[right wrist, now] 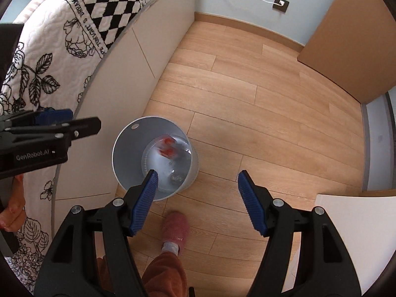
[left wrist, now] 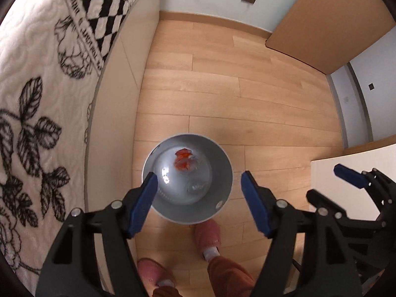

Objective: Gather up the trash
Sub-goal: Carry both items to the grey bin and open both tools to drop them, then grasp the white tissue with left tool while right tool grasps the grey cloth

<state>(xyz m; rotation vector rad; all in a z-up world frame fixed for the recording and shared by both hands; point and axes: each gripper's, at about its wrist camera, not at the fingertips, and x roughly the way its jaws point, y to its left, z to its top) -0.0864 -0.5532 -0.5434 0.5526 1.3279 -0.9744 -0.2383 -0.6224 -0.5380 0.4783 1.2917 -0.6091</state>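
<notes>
Upright on the floor, open-topped bin (left wrist: pixel 224 173), red wrapper (left wrist: pixel 183 160) inside.

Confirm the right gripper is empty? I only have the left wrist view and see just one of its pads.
Observer: Yes. The right gripper stands open, nothing between its pads.
Operator: Lined up with the bin?
Observer: Partly. In its own view one finger overlaps the rim of the bin; the other is against bare floor.
Operator: Who holds the left gripper?
Observer: A bare hand shows behind it at the picture's left edge.
</notes>
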